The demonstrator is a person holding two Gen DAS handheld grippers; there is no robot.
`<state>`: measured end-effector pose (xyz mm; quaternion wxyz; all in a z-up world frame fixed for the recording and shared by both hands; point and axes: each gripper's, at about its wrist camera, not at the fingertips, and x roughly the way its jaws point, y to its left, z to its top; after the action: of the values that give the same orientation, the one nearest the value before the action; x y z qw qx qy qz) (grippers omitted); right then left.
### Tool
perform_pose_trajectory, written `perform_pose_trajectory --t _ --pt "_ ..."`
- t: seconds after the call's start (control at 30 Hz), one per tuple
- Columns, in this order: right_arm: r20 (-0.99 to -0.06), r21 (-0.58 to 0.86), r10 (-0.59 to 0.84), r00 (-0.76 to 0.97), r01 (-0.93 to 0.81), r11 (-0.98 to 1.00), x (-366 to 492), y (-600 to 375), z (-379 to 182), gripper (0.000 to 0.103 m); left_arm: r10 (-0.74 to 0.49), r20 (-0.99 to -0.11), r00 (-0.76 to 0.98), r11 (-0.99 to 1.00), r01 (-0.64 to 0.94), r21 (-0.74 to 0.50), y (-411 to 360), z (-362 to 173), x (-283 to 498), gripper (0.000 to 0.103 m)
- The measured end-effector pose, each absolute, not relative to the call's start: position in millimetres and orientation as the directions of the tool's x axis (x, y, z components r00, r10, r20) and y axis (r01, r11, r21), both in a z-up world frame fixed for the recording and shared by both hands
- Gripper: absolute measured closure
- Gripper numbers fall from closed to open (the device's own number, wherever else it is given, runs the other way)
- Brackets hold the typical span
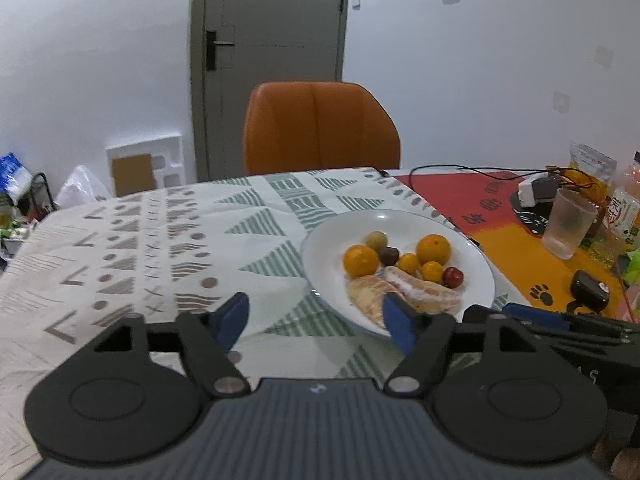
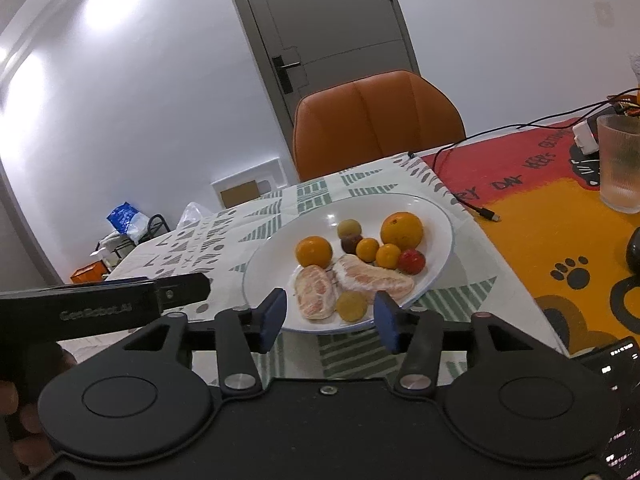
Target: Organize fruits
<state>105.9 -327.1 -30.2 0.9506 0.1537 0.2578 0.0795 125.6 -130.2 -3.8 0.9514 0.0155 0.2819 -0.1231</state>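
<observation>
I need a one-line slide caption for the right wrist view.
Open right gripper poised before a white plate of oranges, small fruits and peeled pomelo segments.

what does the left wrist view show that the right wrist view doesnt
Only the left wrist view: a snack bag and bottle at the table's far right, and the left tool, open and empty.
Only the right wrist view: a small yellowish fruit at the plate's near rim, and the right tool, open.
Both: the white plate of fruit, orange chair, ribbed glass.
</observation>
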Motion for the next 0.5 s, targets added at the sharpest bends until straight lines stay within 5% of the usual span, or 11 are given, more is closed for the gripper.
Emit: perform_pose_trajectory --t 0.5 --pt "-0.437 0.319 0.274 0.856 -0.137 0.938 86 -309 -20 0.034 -0.123 -0.511 0.851 0.991 0.134 -0.015 -88 6 89 0.01"
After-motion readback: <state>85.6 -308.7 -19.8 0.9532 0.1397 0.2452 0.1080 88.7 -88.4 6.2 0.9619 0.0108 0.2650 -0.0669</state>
